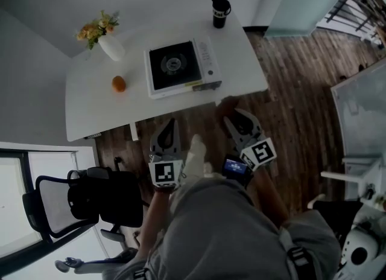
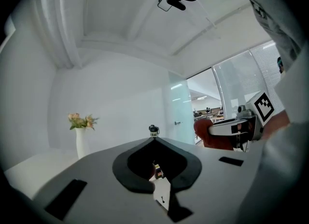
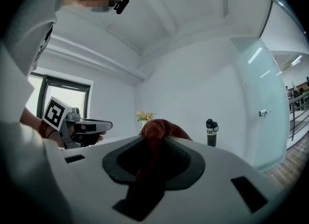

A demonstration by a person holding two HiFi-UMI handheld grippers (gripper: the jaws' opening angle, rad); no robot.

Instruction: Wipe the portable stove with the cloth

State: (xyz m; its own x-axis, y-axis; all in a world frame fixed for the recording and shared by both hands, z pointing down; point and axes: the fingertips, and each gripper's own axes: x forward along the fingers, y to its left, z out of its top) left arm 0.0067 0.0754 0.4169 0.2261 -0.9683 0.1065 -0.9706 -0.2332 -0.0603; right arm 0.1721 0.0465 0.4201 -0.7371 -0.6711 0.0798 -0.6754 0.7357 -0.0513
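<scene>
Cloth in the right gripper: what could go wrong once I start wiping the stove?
The cloth sits bunched at the jaw tips of the right gripper, so the burner grate on the stove may snag and pull it free. The stove stands unbraced near the table edge; the left gripper is shut and empty, so a wipe might shove it. The orange beside it could roll.

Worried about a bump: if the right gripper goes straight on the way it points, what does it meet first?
Probably the stove on the table; the cloth in the right gripper would touch first. Height is unclear, so it might pass above.
</scene>
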